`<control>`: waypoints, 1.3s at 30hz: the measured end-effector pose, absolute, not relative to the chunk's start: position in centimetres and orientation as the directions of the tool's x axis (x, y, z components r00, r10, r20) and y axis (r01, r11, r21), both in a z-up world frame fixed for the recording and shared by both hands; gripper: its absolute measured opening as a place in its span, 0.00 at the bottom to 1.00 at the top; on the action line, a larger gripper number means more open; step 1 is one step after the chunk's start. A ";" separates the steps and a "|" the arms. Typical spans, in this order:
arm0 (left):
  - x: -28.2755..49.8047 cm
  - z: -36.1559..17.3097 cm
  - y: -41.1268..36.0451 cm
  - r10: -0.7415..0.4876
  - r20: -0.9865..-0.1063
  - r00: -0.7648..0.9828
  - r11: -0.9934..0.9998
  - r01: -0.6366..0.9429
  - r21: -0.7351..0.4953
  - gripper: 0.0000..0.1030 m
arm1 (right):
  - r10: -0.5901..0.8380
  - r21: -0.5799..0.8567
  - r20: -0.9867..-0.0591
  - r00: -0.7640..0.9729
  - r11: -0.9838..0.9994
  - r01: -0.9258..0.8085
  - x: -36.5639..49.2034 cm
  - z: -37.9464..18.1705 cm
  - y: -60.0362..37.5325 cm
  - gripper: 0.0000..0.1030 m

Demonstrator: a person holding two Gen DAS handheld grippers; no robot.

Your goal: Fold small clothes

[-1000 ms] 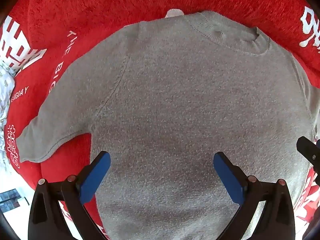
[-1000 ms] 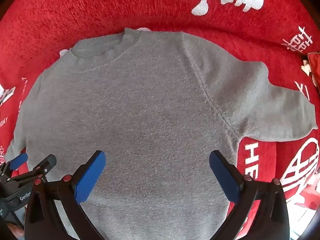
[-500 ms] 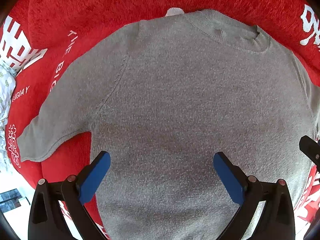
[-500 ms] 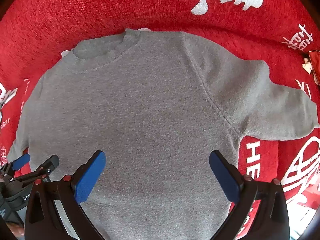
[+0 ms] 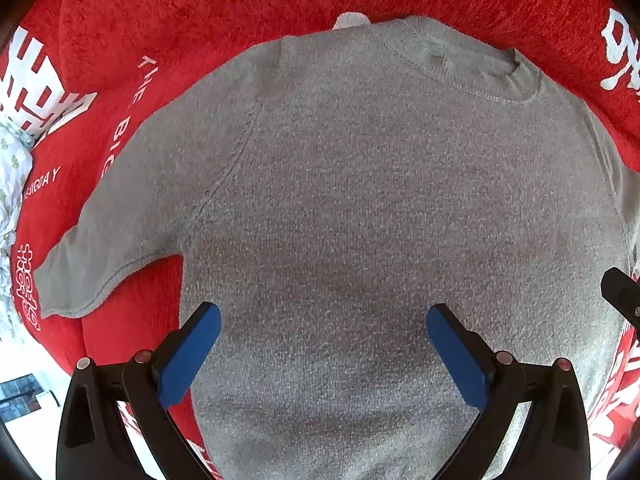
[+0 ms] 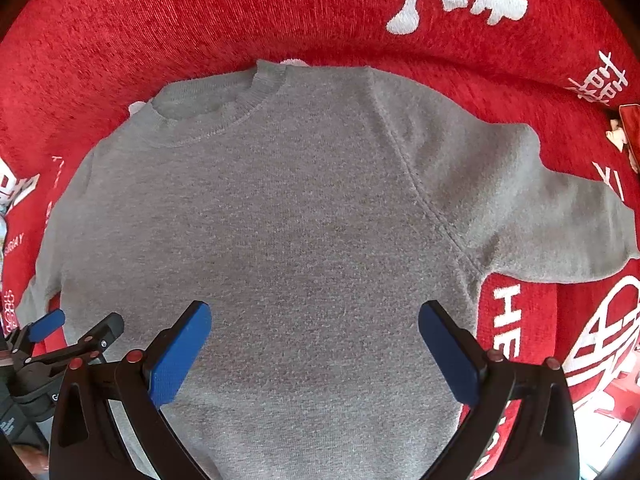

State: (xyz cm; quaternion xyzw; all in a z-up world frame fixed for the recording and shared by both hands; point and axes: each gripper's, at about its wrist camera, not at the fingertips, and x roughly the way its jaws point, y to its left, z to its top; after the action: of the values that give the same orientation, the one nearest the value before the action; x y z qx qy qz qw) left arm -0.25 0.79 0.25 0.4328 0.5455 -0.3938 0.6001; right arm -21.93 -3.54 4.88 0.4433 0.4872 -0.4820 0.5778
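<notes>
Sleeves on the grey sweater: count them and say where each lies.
2. One sleeve spreads out flat to the sweater's left on the red cloth; the other sleeve spreads right. Neither is folded in.

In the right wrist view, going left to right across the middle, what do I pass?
Left gripper at the far left edge → gray sweater body → the sweater's spread-out sleeve → red blanket with white print.
</notes>
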 end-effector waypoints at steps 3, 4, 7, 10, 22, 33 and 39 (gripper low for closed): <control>-0.2 0.3 0.9 -0.003 -0.995 0.100 0.313 0.945 0.094 1.00 | -0.126 0.041 -0.990 0.060 0.145 0.989 -22.0 4.9 -3.5 1.00; -0.3 0.3 0.9 -0.001 -0.995 0.100 0.313 0.945 0.095 1.00 | -0.126 0.041 -0.990 0.060 0.145 0.989 -21.9 4.9 -3.5 1.00; -0.3 0.3 1.0 0.001 -0.994 0.109 0.312 0.944 0.104 1.00 | -0.126 0.038 -0.990 0.057 0.152 0.988 -21.8 5.0 -3.4 1.00; -0.3 0.3 1.0 0.005 -0.994 0.110 0.311 0.945 0.106 1.00 | -0.126 0.033 -0.991 0.053 0.156 0.987 -21.5 5.0 -3.5 1.00; -0.3 0.3 1.2 0.005 -0.993 0.121 0.307 0.944 0.117 1.00 | -0.128 0.028 -0.991 0.048 0.154 0.988 -20.9 4.9 -3.3 1.00; -0.2 0.3 1.3 0.005 -0.992 0.125 0.307 0.944 0.120 1.00 | -0.130 0.024 -0.991 0.044 0.154 0.988 -20.5 4.8 -3.3 1.00; 0.2 0.2 1.3 -0.021 -0.996 0.092 0.309 0.948 0.081 1.00 | -0.126 0.026 -0.991 0.046 0.157 0.987 -20.6 4.7 -3.4 1.00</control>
State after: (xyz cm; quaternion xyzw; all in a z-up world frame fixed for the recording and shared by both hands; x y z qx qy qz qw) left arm 0.24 1.30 0.23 0.4287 0.5404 -0.4022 0.6019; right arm -20.59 -3.42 4.73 0.4352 0.4948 -0.4819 0.5775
